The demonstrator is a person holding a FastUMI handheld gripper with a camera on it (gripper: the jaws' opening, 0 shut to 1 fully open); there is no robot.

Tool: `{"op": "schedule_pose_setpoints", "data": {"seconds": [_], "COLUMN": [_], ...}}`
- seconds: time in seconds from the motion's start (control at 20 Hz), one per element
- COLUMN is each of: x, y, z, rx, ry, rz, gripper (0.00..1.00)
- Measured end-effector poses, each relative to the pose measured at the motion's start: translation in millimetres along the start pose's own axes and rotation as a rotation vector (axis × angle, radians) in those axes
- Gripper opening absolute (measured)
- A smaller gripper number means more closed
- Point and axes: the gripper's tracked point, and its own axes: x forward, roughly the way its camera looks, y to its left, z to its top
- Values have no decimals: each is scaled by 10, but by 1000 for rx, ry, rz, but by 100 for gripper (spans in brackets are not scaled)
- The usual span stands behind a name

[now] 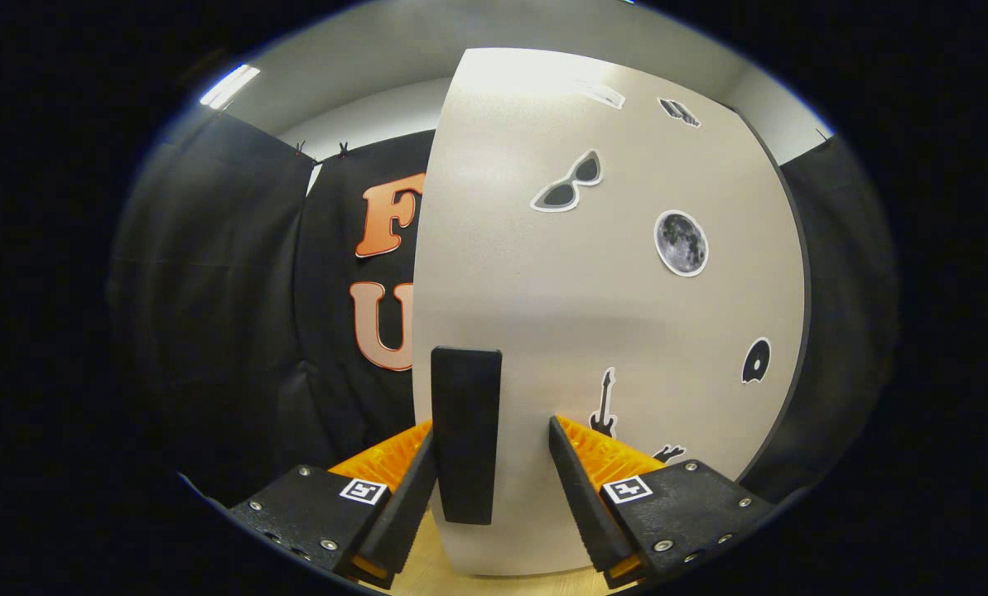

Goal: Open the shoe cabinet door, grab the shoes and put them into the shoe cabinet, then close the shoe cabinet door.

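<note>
While the gripper (494, 463) points straight at the shoe cabinet door (626, 331), its two fingers stand apart, one on each side of the dark upright handle (466, 434) fixed near the door's left edge. The handle sits between the fingers; the left finger lies close against it and may be touching, though the fisheye bend makes that hard to judge, while a clear strip of pale door shows between the handle and the right finger. So the tongs read as released, not clenched on anything.

The door is a pale grey panel with a dark rim, standing upright just ahead of the fingers. Stickers dot its right half: a pair of sunglasses (568, 184) high up, a round moon (681, 242) below and to the right, a small dark disc (756, 362) farther right, and a guitar (604, 404) low down beside the right finger. Black cloth (212, 290) hangs to the far left of the door. A strip of light wooden floor (436, 571) shows near the door's lower edge.
</note>
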Motion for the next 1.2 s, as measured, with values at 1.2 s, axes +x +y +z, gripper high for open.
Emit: {"op": "schedule_pose_setpoints", "data": {"seconds": [1.2], "x": [-1249], "y": [-186], "z": [224], "rx": [34], "ry": [-27], "rz": [-62], "gripper": [84]}}
